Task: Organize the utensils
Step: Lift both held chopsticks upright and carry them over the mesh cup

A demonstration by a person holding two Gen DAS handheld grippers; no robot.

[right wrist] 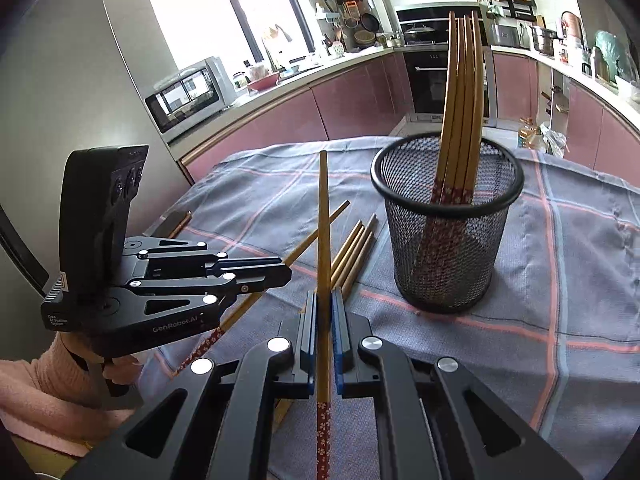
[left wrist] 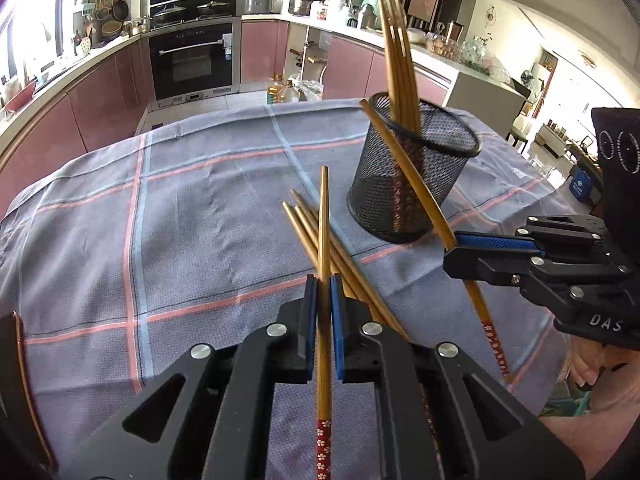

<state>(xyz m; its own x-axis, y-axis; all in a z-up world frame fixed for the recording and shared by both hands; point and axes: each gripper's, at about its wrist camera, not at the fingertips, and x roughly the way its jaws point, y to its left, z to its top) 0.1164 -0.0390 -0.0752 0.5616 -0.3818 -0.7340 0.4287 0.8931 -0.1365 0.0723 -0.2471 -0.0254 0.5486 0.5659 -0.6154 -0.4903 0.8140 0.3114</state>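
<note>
A black mesh cup (left wrist: 412,176) stands on the checked cloth and holds several wooden chopsticks (left wrist: 398,64) upright; it also shows in the right wrist view (right wrist: 446,232). My left gripper (left wrist: 324,284) is shut on one chopstick (left wrist: 323,224) with a red flowered end, held above the cloth. My right gripper (right wrist: 325,300) is shut on another chopstick (right wrist: 323,216), left of the cup. In the left wrist view the right gripper (left wrist: 454,254) holds its chopstick (left wrist: 404,160) slanted in front of the cup. Loose chopsticks (right wrist: 354,254) lie on the cloth between the grippers.
The grey cloth with pink and blue lines (left wrist: 180,220) covers the table. Kitchen counters, an oven (left wrist: 192,60) and a microwave (right wrist: 188,92) stand beyond the table's far edge. The left gripper shows in the right wrist view (right wrist: 280,276), left of the loose chopsticks.
</note>
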